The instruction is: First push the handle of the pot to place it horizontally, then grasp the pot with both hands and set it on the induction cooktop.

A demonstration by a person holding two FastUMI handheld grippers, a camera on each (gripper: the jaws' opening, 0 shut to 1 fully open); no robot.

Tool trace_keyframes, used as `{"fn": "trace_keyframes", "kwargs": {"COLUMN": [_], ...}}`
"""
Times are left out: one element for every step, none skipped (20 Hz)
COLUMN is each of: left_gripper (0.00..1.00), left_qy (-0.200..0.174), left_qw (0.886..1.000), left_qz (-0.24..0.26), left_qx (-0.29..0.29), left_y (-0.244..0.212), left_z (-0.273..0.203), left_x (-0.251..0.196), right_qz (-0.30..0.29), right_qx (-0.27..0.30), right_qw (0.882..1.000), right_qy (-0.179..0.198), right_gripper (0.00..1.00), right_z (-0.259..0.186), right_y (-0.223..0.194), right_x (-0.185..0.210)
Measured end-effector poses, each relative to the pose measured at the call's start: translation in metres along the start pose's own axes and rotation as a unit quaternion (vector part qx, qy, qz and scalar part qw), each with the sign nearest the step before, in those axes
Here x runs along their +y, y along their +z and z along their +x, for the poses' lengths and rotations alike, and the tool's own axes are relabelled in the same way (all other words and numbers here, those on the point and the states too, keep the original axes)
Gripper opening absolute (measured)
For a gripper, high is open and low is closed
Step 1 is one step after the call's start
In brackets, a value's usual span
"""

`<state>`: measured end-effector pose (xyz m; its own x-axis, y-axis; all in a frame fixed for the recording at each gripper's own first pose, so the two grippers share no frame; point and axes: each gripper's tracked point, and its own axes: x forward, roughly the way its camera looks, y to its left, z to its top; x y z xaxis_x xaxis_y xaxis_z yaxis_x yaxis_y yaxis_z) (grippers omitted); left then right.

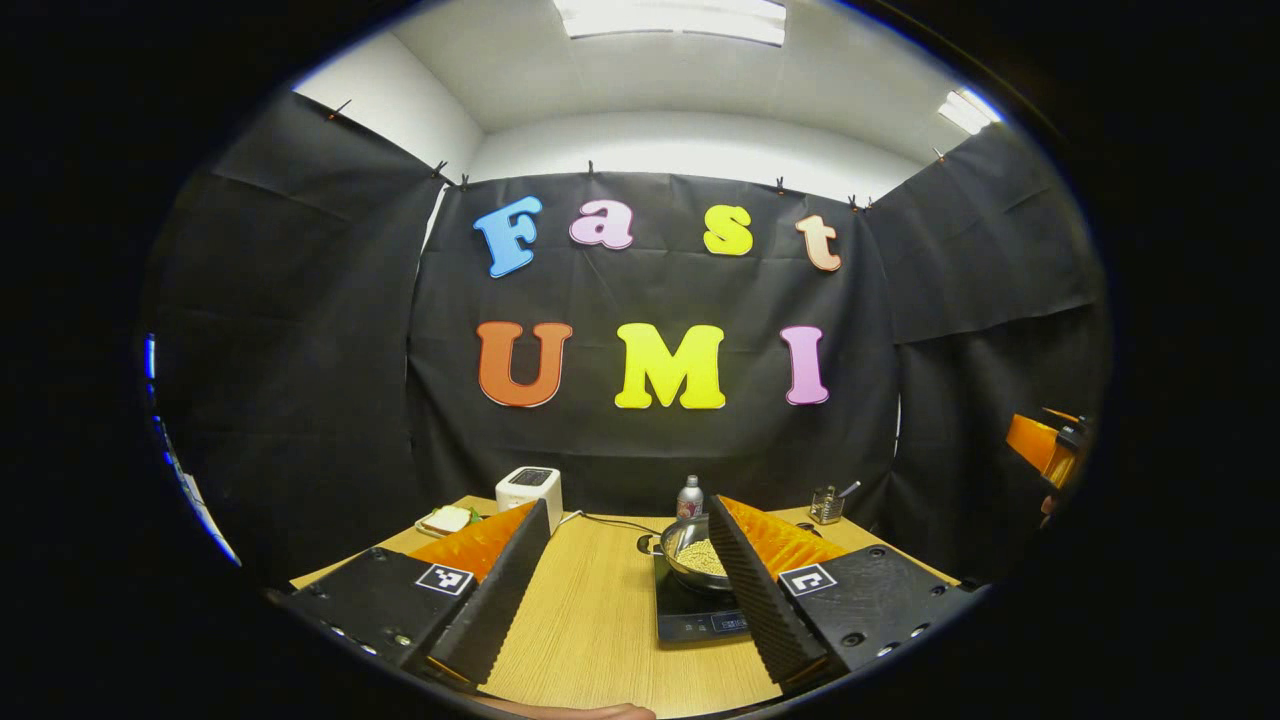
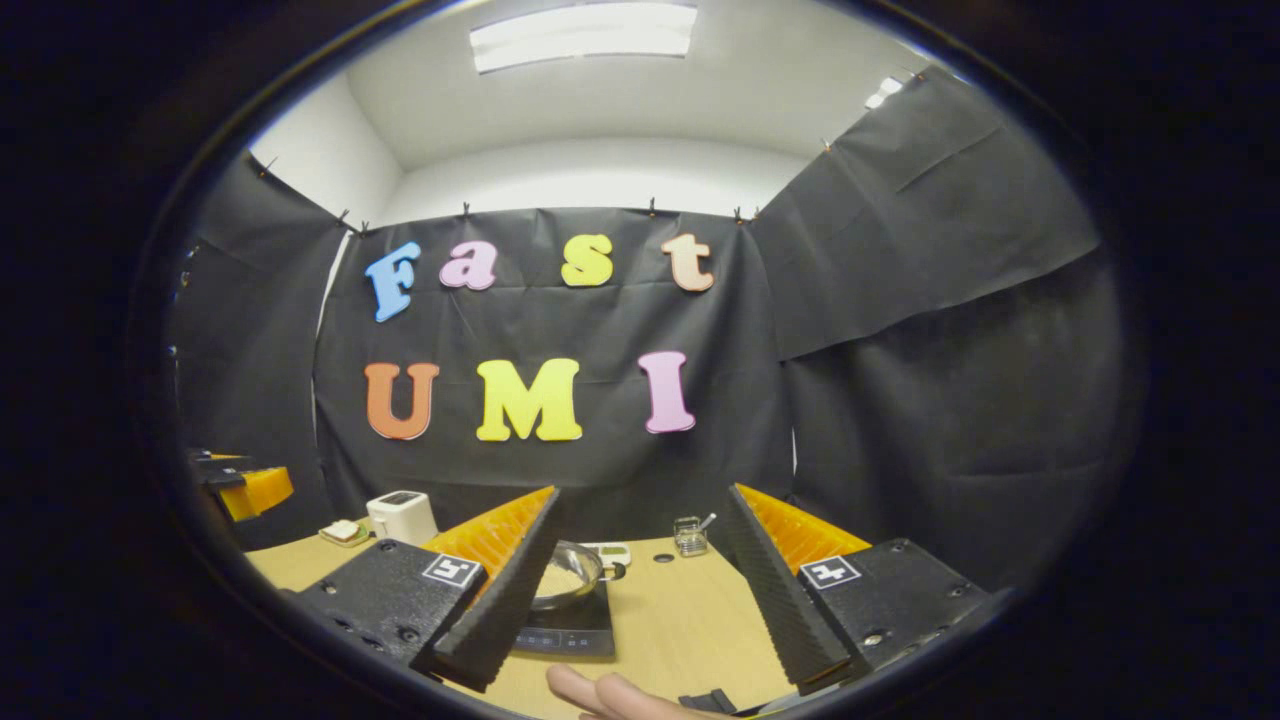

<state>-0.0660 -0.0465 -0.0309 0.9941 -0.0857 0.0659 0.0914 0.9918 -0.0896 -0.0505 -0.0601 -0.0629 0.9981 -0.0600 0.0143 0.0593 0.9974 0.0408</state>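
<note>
Left gripper view shows one pot (image 1: 697, 556) sitting on one black induction cooktop (image 1: 695, 612) at mid-counter, with pale grains inside. The left gripper (image 1: 628, 590) hovers low over the wooden counter (image 1: 590, 620), its two fingers spread wide apart with nothing between them but bare wood and the cooktop; its right finger (image 1: 760, 590) covers the pot's right side, so the handle cannot be made out there, and a small lug shows on the pot's left rim. Behind stand one white toaster (image 1: 530, 487), one plate of sandwich (image 1: 447, 520), one bottle (image 1: 690, 497) and one small glass holder (image 1: 826, 505). At the far right edge an orange part of the other gripper (image 1: 1045, 445) is cut off.

Right gripper view has the right gripper (image 2: 640, 585) likewise open, fingers well apart and gripping nothing. Its left finger (image 2: 510, 590) hides the pot's (image 2: 568, 573) near left side and part of the cooktop (image 2: 570, 630). Open counter (image 2: 680, 620) lies to the right of the cooktop. One hand (image 2: 610, 695) is cut off at the bottom edge
</note>
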Motion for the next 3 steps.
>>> {"fn": "trace_keyframes", "kwargs": {"left_gripper": [0.95, 0.95, 0.95], "left_qy": [-0.005, -0.011, -0.016], "left_qw": [1.0, 1.0, 1.0], "left_qz": [0.002, 0.002, 0.001], "left_qx": [0.001, 0.001, -0.001], "left_y": [0.0001, -0.0003, 0.0013], "left_z": [0.0004, 0.0007, 0.0018], "left_x": [-0.0018, -0.0047, -0.0065], "right_qz": [-0.005, -0.008, -0.009], "right_qx": [-0.008, -0.012, -0.014], "right_qw": [1.0, 1.0, 1.0], "right_qy": [-0.008, -0.015, -0.02], "right_gripper": [1.0, 1.0, 1.0], "right_z": [0.0026, 0.0032, 0.0038], "right_y": [-0.0001, -0.0012, -0.0039], "right_x": [-0.0055, -0.0096, -0.0109]}}
